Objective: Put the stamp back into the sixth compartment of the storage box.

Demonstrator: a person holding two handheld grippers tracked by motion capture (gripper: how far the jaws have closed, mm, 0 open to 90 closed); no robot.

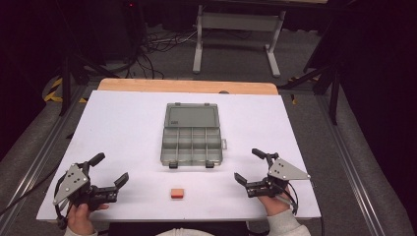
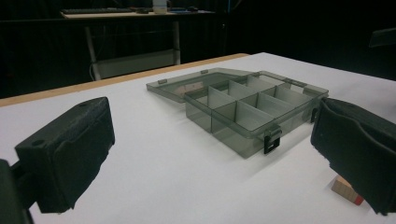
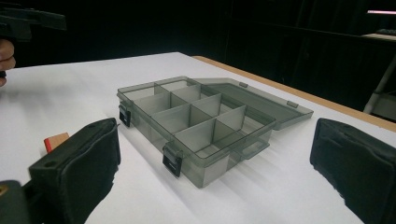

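Organizer box [image 1: 192,141] sits mid-table on the white table top [image 1: 128,128], a smoky see-through plastic case with its lid [image 1: 192,116] flipped flat open toward the far edge, two black latches [image 1: 173,164] on the near side, and divided compartments that all look bare. Left gripper [image 1: 109,172] and right gripper [image 1: 247,166] both sit low near the front edge, one on each side, held in a hand [image 1: 81,216] from below, jaws spread wide and holding nothing, angled inward toward the box. Smallest bit is a little orange-and-tan block [image 1: 177,193] lying on the table between the grippers, just in front of the box and not touching it.
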